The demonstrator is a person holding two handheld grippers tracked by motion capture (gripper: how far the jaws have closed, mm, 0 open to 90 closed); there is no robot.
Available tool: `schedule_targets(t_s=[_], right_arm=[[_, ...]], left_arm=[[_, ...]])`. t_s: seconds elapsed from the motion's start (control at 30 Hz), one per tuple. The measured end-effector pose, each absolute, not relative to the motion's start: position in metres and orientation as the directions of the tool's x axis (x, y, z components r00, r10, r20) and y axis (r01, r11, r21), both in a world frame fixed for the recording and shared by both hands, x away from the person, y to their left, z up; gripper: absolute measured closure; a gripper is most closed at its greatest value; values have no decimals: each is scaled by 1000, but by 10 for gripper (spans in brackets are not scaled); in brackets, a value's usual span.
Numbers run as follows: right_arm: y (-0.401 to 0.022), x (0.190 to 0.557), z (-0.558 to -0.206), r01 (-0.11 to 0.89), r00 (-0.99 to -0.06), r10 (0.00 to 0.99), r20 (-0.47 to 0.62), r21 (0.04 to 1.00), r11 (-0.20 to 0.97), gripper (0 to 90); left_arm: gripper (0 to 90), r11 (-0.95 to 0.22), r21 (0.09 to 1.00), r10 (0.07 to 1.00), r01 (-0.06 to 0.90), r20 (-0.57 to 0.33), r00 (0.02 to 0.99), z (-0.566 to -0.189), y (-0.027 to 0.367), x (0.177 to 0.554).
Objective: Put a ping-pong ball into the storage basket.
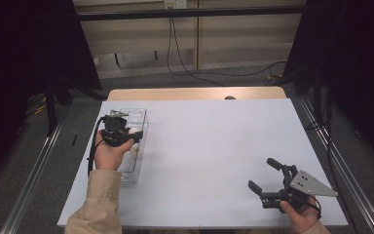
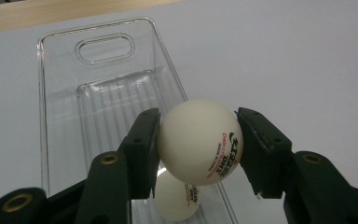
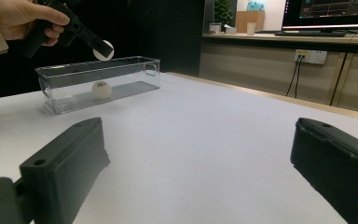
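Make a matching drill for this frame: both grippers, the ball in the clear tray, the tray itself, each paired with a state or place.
1. left gripper
2. right gripper
3. loose white ping-pong ball
4. clear plastic rectangular tray

a. jaws wide apart, nothing between them
b. lying on the tray floor
c. shut on a white ping-pong ball above the tray
d. standing on the white tabletop, left side

Pairs: 1-c, 2-a, 3-b, 4-d

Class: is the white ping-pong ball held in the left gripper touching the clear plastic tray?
Apart. The right gripper view shows the held ball in the left gripper above the clear plastic tray rim, with dark background between them.
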State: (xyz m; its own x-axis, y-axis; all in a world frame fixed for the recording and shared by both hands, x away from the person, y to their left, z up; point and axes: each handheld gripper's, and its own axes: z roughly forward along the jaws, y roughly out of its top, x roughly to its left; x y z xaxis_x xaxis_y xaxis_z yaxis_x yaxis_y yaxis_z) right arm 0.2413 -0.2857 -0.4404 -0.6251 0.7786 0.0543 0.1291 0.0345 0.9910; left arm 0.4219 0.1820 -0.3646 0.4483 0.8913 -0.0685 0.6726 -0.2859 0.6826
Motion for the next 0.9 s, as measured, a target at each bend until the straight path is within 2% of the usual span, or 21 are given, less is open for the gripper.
schedule_targets(t_s=[0.9], right_arm=[[-286, 241, -440, 127, -625, 779, 52, 991, 35, 27]], left_arm=[[512, -281, 682, 901, 675, -56, 431, -369, 191, 419]])
